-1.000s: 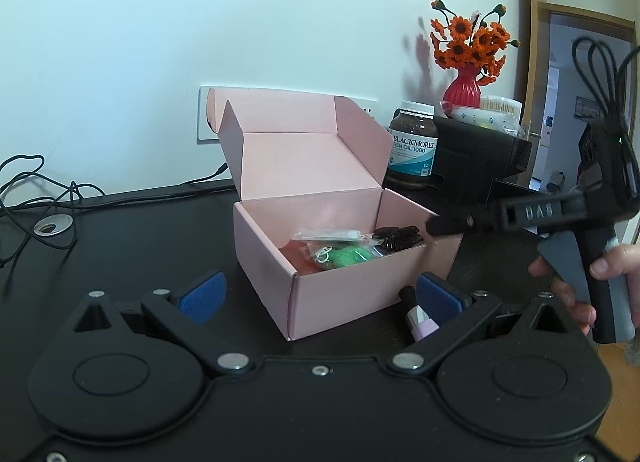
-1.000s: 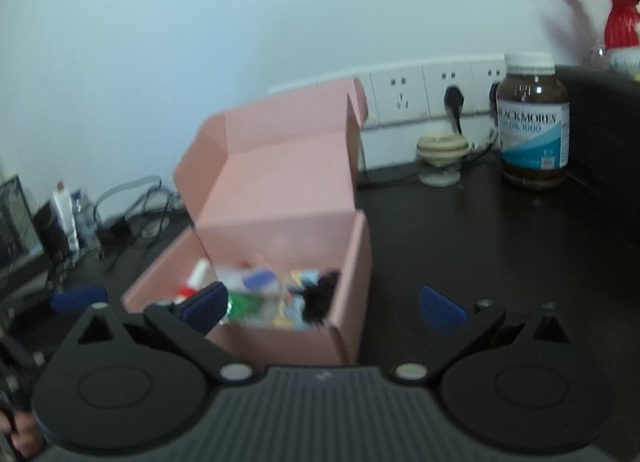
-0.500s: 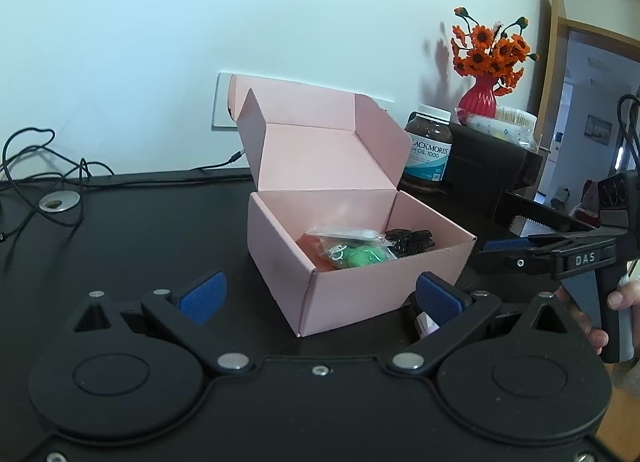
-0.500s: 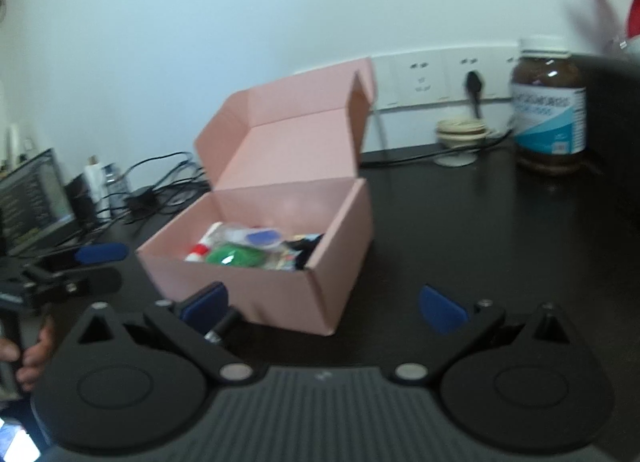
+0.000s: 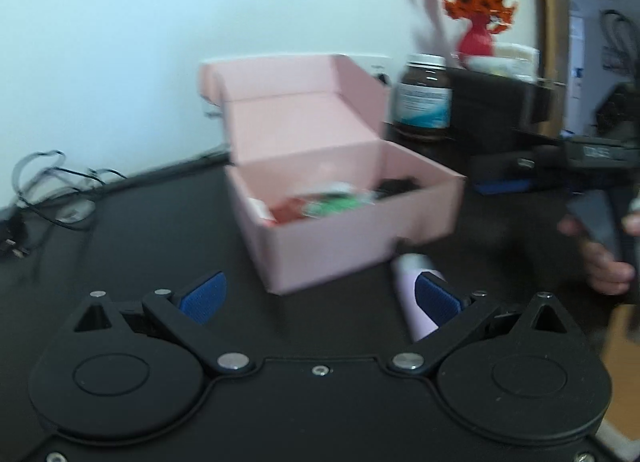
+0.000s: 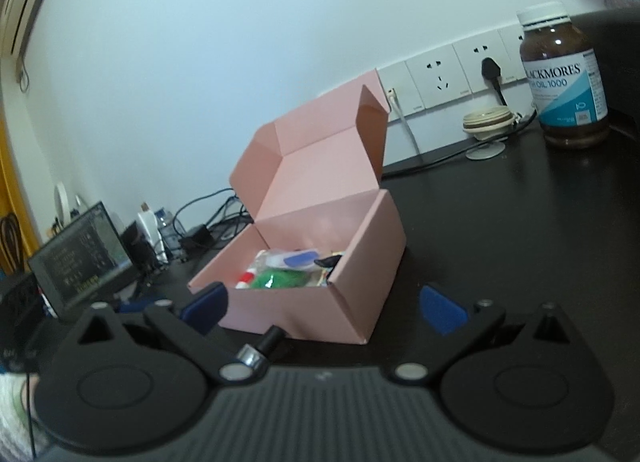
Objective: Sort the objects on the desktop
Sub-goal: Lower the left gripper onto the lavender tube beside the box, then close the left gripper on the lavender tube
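An open pink cardboard box (image 5: 344, 230) sits on the black desk, lid up, and it also shows in the right wrist view (image 6: 320, 282). Inside lie a green item (image 6: 276, 280), a clear packet with a blue piece (image 6: 298, 260) and a black item (image 5: 396, 185). A pale lilac tube (image 5: 414, 294) lies on the desk by the box's near corner, beside my left gripper's right pad. Its black and silver end shows in the right wrist view (image 6: 262, 346). My left gripper (image 5: 320, 296) is open and empty. My right gripper (image 6: 324, 308) is open and empty, back from the box.
A brown supplement bottle (image 6: 564, 78) stands at the back right. A red vase of orange flowers (image 5: 478, 36) sits on a black cabinet (image 5: 500, 110). Wall sockets (image 6: 440, 78) and cables (image 5: 52, 182) run along the wall. A small monitor (image 6: 80, 258) stands at the left.
My right gripper has pulled back and away from the box. My left gripper has shifted, bringing the lilac tube more into view; its view is motion blurred.
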Action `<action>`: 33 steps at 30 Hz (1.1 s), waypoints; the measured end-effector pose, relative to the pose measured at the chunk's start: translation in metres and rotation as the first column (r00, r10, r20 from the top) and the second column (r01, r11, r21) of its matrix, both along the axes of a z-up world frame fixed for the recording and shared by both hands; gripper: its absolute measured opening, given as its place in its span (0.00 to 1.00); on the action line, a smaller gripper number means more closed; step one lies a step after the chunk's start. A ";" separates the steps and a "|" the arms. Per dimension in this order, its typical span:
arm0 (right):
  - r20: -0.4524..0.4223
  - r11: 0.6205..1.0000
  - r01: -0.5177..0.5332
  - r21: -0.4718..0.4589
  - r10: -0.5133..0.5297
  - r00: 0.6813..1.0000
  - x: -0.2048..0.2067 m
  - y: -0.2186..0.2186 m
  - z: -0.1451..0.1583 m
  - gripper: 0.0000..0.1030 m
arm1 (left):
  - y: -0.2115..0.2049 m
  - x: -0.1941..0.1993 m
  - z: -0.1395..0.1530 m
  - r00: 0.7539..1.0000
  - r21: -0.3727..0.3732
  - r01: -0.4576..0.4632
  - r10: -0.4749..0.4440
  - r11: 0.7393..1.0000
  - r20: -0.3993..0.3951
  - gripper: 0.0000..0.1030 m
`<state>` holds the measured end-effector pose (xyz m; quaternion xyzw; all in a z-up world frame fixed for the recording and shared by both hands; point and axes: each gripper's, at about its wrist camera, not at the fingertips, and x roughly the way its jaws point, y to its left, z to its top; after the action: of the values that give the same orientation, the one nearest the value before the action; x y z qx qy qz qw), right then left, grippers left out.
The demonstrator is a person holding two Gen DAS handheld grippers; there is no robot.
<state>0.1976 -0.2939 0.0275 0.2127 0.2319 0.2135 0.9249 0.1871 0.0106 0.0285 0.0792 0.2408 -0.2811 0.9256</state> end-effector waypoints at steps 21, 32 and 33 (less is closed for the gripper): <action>0.021 0.997 -0.038 0.064 0.036 0.999 -0.005 -0.007 0.000 0.99 | -0.060 0.013 -0.012 0.984 0.059 -0.012 0.023 0.998 -0.177 0.48; 0.019 0.995 -0.044 0.085 0.042 0.999 -0.005 -0.009 -0.001 0.99 | -0.068 0.015 -0.016 0.991 0.093 -0.013 0.025 0.996 -0.129 0.45; 0.020 0.995 -0.042 0.086 0.041 0.999 -0.005 -0.009 -0.001 0.99 | -0.068 0.014 -0.016 0.991 0.092 0.000 0.013 0.996 -0.133 0.40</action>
<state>0.1926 -0.3026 0.0262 0.2456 0.2182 0.2445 0.9123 0.2013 -0.0579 0.0130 0.1019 0.3151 -0.2714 0.9037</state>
